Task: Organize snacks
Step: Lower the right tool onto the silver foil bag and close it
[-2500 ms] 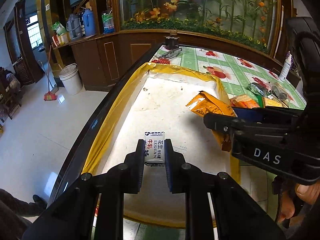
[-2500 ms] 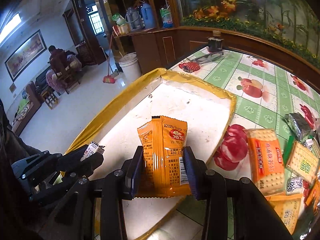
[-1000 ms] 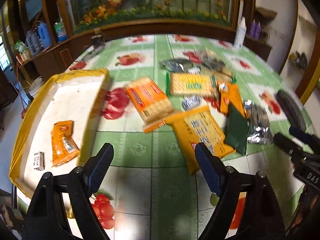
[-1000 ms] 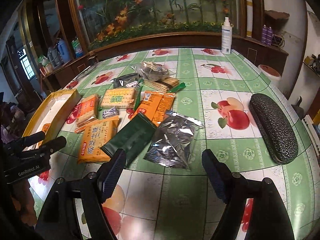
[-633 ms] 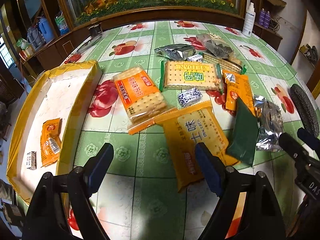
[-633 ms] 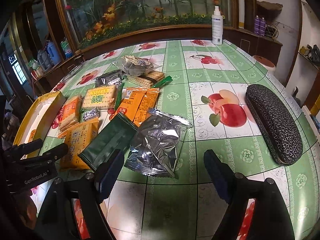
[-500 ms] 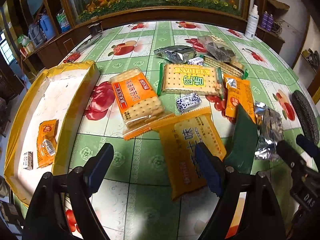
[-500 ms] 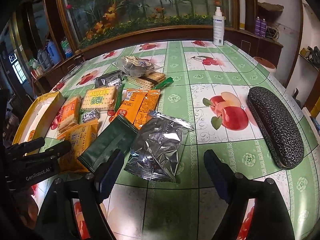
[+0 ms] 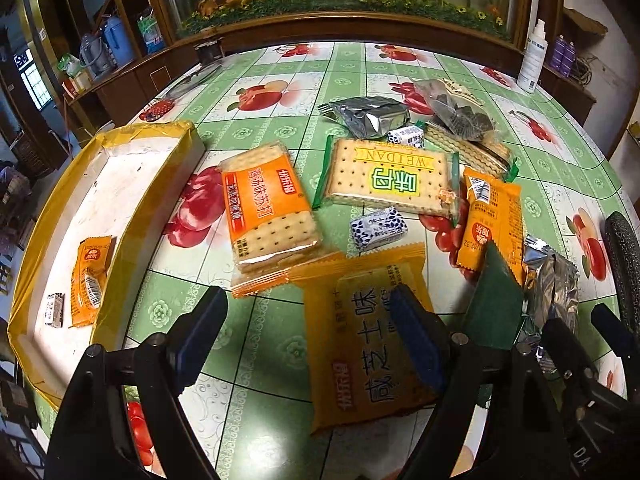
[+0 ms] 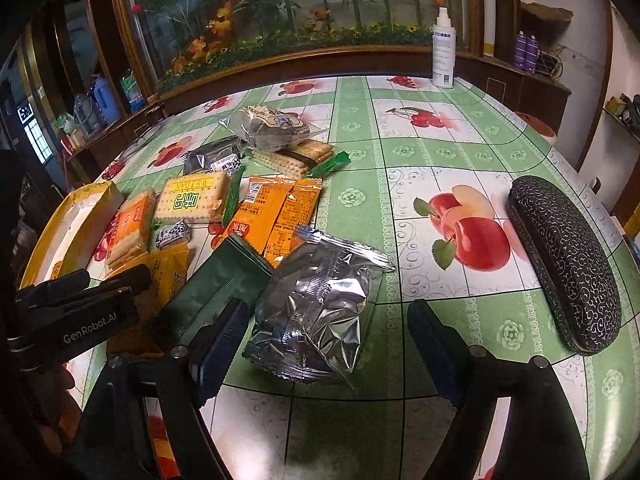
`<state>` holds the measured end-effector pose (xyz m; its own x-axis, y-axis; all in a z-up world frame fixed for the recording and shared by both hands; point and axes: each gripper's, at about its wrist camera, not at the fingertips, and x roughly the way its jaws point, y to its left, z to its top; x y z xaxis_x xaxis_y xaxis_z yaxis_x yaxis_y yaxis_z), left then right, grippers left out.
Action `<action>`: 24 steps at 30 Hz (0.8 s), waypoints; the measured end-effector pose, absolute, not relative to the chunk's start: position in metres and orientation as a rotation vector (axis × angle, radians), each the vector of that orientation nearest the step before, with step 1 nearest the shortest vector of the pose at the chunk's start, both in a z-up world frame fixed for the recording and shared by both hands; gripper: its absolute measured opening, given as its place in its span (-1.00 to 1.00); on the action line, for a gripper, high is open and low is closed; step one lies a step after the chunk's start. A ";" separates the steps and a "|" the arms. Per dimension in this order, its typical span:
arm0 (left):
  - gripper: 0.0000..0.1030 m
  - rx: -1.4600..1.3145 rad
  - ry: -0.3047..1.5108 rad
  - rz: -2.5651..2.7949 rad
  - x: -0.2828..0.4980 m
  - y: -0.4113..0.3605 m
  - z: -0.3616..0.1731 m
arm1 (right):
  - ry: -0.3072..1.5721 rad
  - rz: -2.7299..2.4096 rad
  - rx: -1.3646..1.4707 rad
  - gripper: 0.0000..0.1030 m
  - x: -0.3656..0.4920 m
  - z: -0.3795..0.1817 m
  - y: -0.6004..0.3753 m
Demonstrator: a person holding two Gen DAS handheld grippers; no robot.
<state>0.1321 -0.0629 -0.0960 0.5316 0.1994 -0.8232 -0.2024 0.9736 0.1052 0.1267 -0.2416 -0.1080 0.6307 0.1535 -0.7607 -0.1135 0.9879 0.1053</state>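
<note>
Snack packs lie spread over the green fruit-print tablecloth. My left gripper is open just above it, its right finger over a big yellow biscuit pack. An orange cracker pack and a small blue-white candy lie just beyond. The yellow-rimmed tray at the left holds a small orange packet and a small white packet. My right gripper is open, with a silver foil pack lying between its fingers, untouched. A dark green pack lies to its left.
A black patterned glasses case lies at the right of the table. A white spray bottle stands at the far edge. More biscuit packs and a clear bag fill the middle. The other gripper hovers at the left.
Both grippers let go of the white and orange packets, which now lie in the tray. They swung right to the snack pile and have since moved closer and lower over it.
</note>
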 end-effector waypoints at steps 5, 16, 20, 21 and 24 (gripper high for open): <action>0.63 0.040 0.961 0.252 0.134 -0.069 -0.096 | 0.902 0.140 0.030 0.63 0.135 -0.115 -0.239; 0.64 -0.007 0.968 0.268 0.129 -0.060 -0.097 | 0.932 0.126 0.020 0.63 0.140 -0.121 -0.236; 0.65 0.057 0.948 0.261 0.126 -0.062 -0.096 | 0.937 0.093 -0.007 0.60 0.139 -0.122 -0.242; 0.65 0.061 0.948 0.266 0.124 -0.060 -0.096 | 0.942 0.088 -0.005 0.59 0.138 -0.122 -0.246; 0.64 0.048 0.961 0.278 0.120 -0.050 -0.095 | 0.941 0.093 0.024 0.59 0.136 -0.120 -0.256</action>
